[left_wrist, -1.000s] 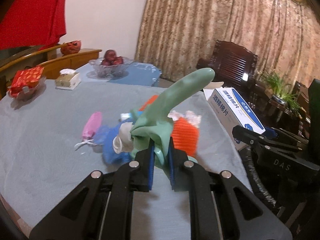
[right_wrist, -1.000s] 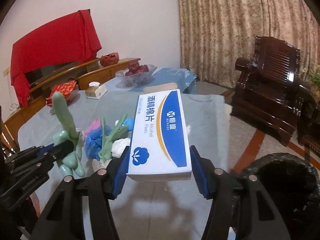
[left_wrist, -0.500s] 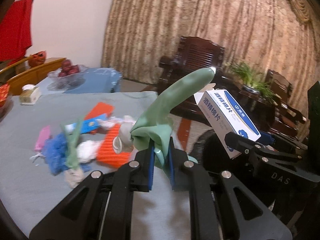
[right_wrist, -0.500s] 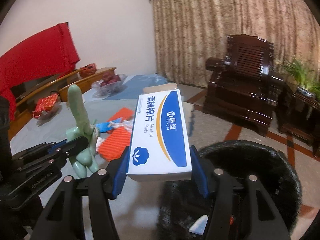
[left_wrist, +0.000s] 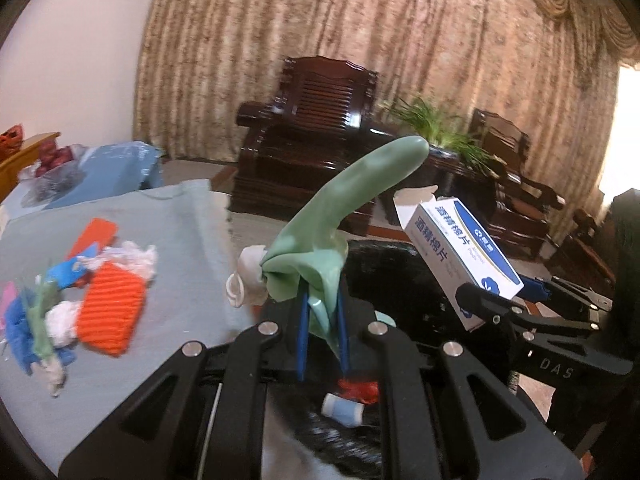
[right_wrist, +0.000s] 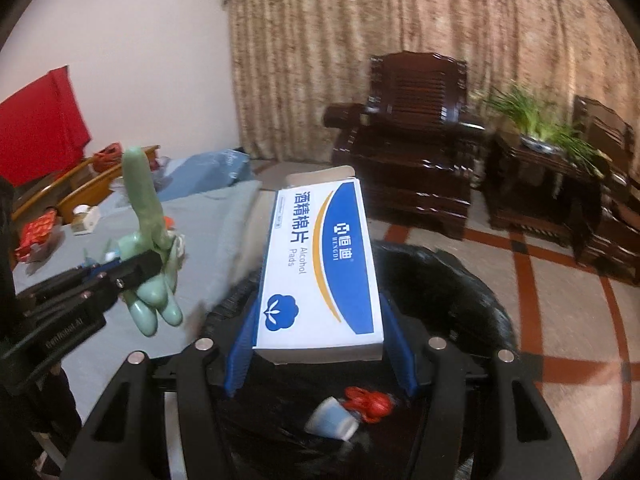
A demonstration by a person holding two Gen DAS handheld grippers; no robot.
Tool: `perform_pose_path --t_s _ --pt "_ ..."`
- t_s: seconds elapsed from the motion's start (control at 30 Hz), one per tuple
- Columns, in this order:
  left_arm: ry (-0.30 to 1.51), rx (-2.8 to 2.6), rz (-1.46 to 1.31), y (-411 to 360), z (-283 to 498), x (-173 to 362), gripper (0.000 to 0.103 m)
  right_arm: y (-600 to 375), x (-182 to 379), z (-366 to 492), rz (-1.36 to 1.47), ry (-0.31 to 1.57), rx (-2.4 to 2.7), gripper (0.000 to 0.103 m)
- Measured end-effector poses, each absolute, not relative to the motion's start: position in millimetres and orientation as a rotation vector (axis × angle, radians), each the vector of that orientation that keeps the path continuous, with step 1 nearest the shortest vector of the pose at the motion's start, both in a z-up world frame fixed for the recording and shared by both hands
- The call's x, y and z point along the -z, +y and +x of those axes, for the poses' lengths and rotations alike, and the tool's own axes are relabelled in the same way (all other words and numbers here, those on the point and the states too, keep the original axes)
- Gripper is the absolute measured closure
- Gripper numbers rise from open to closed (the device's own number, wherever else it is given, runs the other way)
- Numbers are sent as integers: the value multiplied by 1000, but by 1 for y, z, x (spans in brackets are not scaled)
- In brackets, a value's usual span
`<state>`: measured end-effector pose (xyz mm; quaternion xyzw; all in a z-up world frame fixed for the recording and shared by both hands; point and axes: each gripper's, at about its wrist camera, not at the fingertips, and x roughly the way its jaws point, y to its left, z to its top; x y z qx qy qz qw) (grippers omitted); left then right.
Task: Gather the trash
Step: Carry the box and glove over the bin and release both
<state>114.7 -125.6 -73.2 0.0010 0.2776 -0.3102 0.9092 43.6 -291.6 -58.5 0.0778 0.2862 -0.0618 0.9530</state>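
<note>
My left gripper point(left_wrist: 322, 320) is shut on a green rubber glove point(left_wrist: 340, 216), held over the black trash bag point(left_wrist: 400, 264); the glove also shows in the right wrist view point(right_wrist: 148, 240). My right gripper point(right_wrist: 320, 344) is shut on a white and blue alcohol pads box point(right_wrist: 320, 264), held above the open bag point(right_wrist: 460, 280). The box also shows in the left wrist view point(left_wrist: 460, 256). Inside the bag lie a small blue cup point(right_wrist: 330, 424) and a red scrap point(right_wrist: 370, 398).
More trash lies on the grey-clothed table point(left_wrist: 188, 240): an orange ribbed piece point(left_wrist: 110, 312), white crumpled tissue point(left_wrist: 136, 256), blue bits point(left_wrist: 16, 320). Dark wooden armchairs point(right_wrist: 412, 128) and a potted plant point(right_wrist: 536, 120) stand behind, before curtains.
Both grippers have swung right, away from the table, with their loads; the trash bag has come into view below them.
</note>
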Motion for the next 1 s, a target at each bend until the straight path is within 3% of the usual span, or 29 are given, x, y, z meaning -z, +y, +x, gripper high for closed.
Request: perform_pose_path --t_s 0.33,0.53,0.57,0.6,0.7,0.8,1.0 --pt "623 737 51 -173 119 100 91 -329 83 31 192 628 211 46" --pt "647 768 46 -174 124 109 84 -338 96 28 196 656 235 44" --pt "655 771 43 -172 124 110 78 -339 97 28 196 662 242 44" --pt "655 767 41 -170 125 111 64 -340 99 27 197 665 244 39" --pt "637 765 25 -165 123 108 43 -342 102 25 193 666 265 24" --pt "613 744 25 -157 121 103 33 -342 103 22 196 660 276 14" --pt "582 661 9 -130 121 92 17 -338 93 22 229 623 249 8"
